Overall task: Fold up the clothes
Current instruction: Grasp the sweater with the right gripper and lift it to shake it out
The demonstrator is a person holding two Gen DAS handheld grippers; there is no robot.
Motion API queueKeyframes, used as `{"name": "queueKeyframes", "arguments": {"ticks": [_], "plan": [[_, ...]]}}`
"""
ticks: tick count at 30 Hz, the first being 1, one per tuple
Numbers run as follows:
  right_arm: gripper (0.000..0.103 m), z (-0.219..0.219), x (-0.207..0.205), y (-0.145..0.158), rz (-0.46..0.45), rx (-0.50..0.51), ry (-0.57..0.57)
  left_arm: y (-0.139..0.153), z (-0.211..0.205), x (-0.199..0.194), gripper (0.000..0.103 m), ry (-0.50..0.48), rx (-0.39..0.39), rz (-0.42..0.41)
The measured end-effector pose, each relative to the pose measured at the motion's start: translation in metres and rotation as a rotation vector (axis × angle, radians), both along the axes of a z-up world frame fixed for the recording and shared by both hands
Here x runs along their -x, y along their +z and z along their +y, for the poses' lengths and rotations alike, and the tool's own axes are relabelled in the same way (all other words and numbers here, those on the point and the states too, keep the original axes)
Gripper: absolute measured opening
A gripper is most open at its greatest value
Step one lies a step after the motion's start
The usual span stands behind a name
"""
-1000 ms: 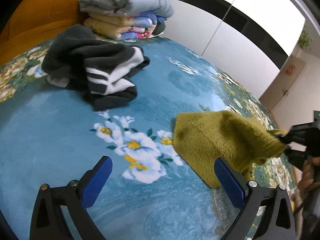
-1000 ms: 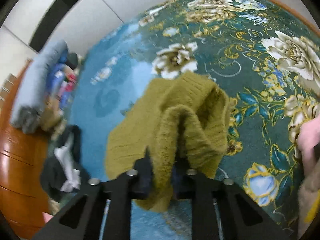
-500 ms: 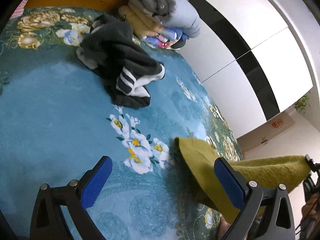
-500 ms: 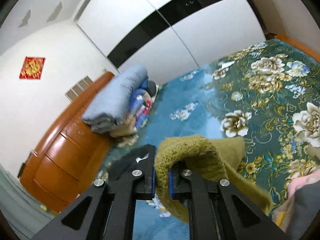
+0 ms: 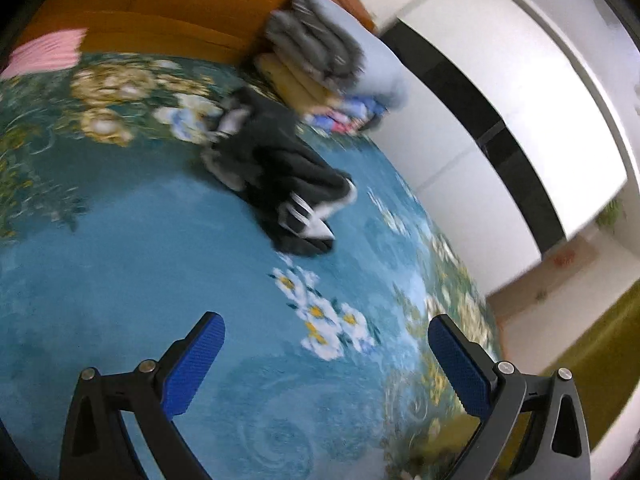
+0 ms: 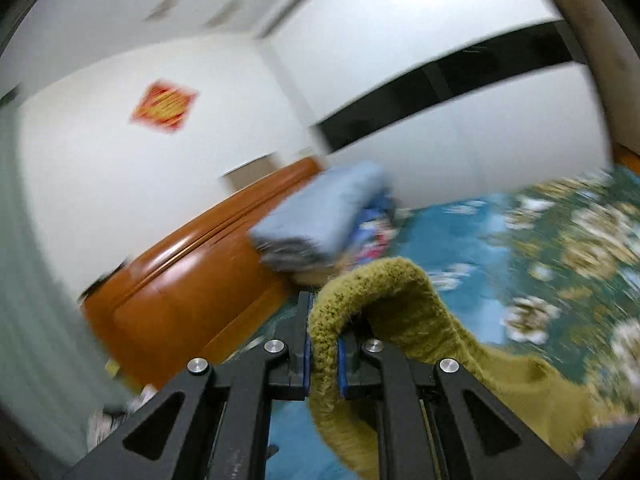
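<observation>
My right gripper is shut on an olive-green knit sweater and holds it up above the bed; the knit loops over the fingers and hangs down to the right. The sweater shows as an olive blur at the right edge of the left wrist view. My left gripper is open and empty, low over the blue floral bedspread. A crumpled dark grey garment with white stripes lies on the bed beyond it.
A stack of folded quilts sits against the orange wooden headboard; it also shows in the right wrist view. A pink cloth lies at the far left. White wardrobe doors stand behind the bed.
My right gripper has lifted the sweater higher and tilted up toward the wall. The sweater has left the bed in front of my left gripper, which swung left. Both views are motion-blurred.
</observation>
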State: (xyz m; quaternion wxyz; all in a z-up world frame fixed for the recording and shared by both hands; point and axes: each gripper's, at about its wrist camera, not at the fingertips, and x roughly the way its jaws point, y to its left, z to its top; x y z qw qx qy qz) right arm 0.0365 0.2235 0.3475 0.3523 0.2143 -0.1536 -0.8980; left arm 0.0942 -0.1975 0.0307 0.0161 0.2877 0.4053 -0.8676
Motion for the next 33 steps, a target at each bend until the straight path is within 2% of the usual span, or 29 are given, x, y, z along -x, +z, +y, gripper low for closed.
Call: {"name": "queueKeyframes", "arguments": {"ticks": [3, 7, 11, 13, 17, 21, 26, 28, 29, 30, 31, 33], "plan": [[0.010, -0.056, 0.015, -0.032, -0.056, -0.119, 0.126, -0.007, -0.023, -0.016, 0.103, 0.076, -0.048, 0.010], [0.010, -0.129, 0.035, -0.115, -0.210, -0.290, 0.225, -0.014, -0.035, -0.022, 0.103, 0.114, -0.034, -0.016], [0.010, -0.184, 0.039, -0.198, -0.356, -0.393, 0.307, -0.025, -0.046, -0.026, 0.103, 0.151, -0.051, -0.045], [0.010, -0.208, 0.044, -0.226, -0.410, -0.409, 0.342, -0.030, -0.051, -0.027, 0.103, 0.171, -0.067, -0.052], [0.011, -0.248, 0.058, -0.253, -0.465, -0.379, 0.384, -0.037, -0.052, -0.022, 0.103, 0.180, -0.069, -0.072], [0.012, -0.279, 0.067, -0.283, -0.526, -0.439, 0.412, -0.044, -0.049, -0.013, 0.103, 0.171, -0.060, -0.109], [0.013, -0.293, 0.066, -0.329, -0.610, -0.524, 0.424, -0.048, -0.046, -0.009, 0.103, 0.166, -0.055, -0.133], [0.013, -0.291, 0.064, -0.329, -0.609, -0.513, 0.438, -0.049, -0.046, -0.008, 0.103, 0.164, -0.055, -0.139], [0.016, -0.289, 0.063, -0.327, -0.604, -0.503, 0.448, -0.049, -0.046, -0.007, 0.103, 0.165, -0.055, -0.141], [0.027, -0.287, 0.062, -0.325, -0.598, -0.494, 0.458, -0.050, -0.046, -0.006, 0.103, 0.165, -0.056, -0.143], [0.045, -0.285, 0.061, -0.323, -0.592, -0.484, 0.469, -0.050, -0.046, -0.006, 0.103, 0.166, -0.057, -0.145], [0.067, -0.279, 0.059, -0.315, -0.579, -0.461, 0.490, -0.050, -0.044, -0.005, 0.103, 0.161, -0.050, -0.143]]}}
